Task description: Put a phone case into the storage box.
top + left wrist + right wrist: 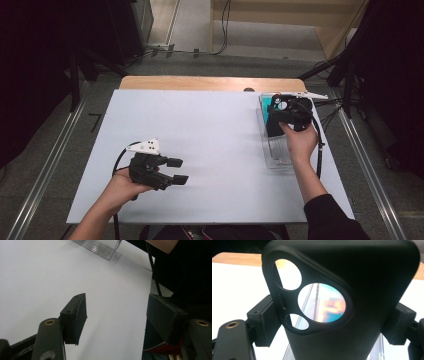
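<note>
Two grippers are at work: the right gripper (284, 111) clamps a black phone case (362, 300) over the clear tray (280, 161), probably lifting it; best to raise it straight. Matte, with three camera cutouts. The left gripper (177, 171) waits with jaws apart.

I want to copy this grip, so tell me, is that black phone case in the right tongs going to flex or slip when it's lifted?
The black phone case is an empty shell with open camera cutouts, so it is probably light and may flex somewhat. The right tongs pinch its two side edges, likely a stiffer line. Its surface looks matte, so slipping seems unlikely.
</note>
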A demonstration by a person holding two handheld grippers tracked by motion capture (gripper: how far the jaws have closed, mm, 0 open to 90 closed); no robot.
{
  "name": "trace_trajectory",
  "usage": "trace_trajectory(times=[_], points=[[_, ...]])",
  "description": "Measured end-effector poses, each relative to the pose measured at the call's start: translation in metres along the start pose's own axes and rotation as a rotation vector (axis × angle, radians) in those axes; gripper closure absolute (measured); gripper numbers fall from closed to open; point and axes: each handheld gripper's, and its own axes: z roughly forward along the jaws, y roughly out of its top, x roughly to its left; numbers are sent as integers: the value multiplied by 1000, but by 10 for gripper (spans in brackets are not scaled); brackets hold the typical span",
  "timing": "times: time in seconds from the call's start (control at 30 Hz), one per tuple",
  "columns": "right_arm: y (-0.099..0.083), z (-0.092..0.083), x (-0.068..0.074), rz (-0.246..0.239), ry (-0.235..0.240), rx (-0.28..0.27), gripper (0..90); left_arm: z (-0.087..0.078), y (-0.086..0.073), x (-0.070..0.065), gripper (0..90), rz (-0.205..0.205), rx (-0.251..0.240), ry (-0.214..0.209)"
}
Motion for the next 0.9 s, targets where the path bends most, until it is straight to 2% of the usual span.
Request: trace_trajectory(times=[0.33, 0.5, 0.7, 0.9], points=[[7, 29, -3, 9, -48, 1, 147, 0, -1, 1, 331, 2, 0, 2], [14, 41, -2, -8, -66, -11, 147, 2, -1, 2, 331, 4, 6, -1], [21, 54, -1, 5, -82, -31, 146, 2, -1, 4, 331, -5, -2, -1], [29, 66, -3, -7, -92, -54, 145, 2, -1, 6, 331, -14, -10, -10]])
